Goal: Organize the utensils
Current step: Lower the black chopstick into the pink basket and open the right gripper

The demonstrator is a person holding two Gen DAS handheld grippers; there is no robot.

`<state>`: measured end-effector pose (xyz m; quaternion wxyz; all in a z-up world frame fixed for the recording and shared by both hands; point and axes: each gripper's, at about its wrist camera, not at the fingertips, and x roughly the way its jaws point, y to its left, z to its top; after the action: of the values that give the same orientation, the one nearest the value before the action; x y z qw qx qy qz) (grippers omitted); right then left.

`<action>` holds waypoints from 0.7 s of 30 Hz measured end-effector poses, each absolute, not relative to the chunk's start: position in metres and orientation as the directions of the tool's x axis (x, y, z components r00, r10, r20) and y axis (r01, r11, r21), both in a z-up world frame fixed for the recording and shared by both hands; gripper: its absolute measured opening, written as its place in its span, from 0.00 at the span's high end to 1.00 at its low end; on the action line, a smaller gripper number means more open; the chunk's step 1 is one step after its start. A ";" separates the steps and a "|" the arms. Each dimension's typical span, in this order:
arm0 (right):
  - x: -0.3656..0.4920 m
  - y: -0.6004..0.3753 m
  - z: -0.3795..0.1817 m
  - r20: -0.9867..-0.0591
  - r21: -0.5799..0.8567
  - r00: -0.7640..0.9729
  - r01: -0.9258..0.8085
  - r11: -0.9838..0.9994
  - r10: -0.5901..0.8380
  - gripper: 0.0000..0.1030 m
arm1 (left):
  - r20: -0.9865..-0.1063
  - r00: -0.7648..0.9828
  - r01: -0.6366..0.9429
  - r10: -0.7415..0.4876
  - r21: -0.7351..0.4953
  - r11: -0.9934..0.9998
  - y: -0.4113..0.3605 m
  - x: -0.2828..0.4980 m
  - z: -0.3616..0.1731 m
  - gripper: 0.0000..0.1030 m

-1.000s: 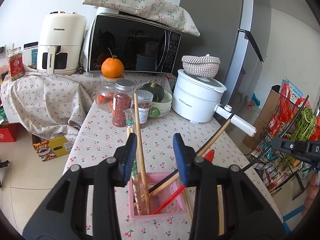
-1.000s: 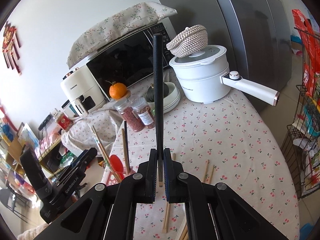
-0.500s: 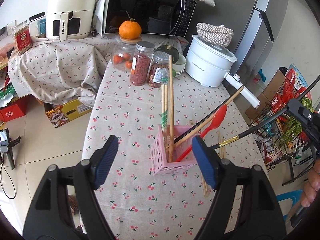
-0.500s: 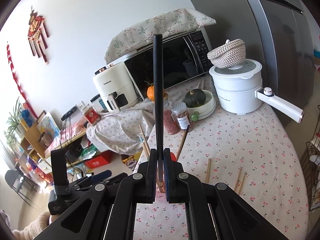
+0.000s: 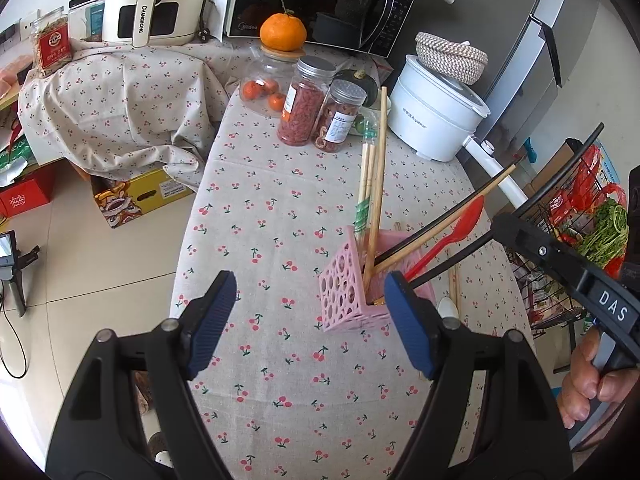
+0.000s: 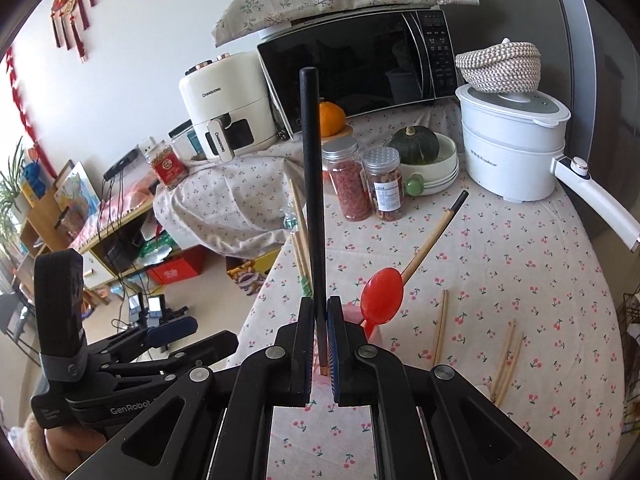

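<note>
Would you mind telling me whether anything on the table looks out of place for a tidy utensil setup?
Yes: several wooden chopsticks lie loose on the tablecloth to the right of the pink utensil holder, rather than standing in it with the red spoon. The right gripper grips one black chopstick. Nothing looks spilled or broken.

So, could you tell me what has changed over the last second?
The left gripper let go of the wooden chopstick, opened wide and drew back from the pink holder. The right gripper carried its black chopstick to the holder. It stays clamped; the red spoon stays put.
</note>
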<state>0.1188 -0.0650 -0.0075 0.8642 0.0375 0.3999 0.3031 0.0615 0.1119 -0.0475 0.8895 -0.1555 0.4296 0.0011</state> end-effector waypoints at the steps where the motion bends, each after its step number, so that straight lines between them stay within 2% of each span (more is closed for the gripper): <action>1: 0.119 -0.065 -0.008 -0.665 0.310 0.498 -0.494 0.812 0.557 0.92 | -0.765 0.630 -0.134 -0.133 -0.276 0.952 0.112 0.061 -0.047 0.26; 9: 0.116 -0.088 0.015 -0.571 0.363 0.562 -0.481 0.798 0.598 0.63 | -0.756 0.636 -0.104 -0.156 -0.284 0.953 0.107 0.060 -0.046 0.25; 16: 0.108 -0.116 0.035 -0.521 0.376 0.604 -0.471 0.798 0.602 0.49 | -0.752 0.634 -0.057 -0.182 -0.280 0.958 0.093 0.059 -0.044 0.24; 21: 0.106 -0.138 0.037 -0.524 0.365 0.627 -0.447 0.817 0.577 0.42 | -0.754 0.625 -0.018 -0.199 -0.269 0.963 0.077 0.057 -0.044 0.24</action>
<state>0.1057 -0.1382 0.0371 0.8962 0.1003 0.3244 0.2855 0.0570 0.0773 -0.0441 0.8926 -0.1263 0.4298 -0.0509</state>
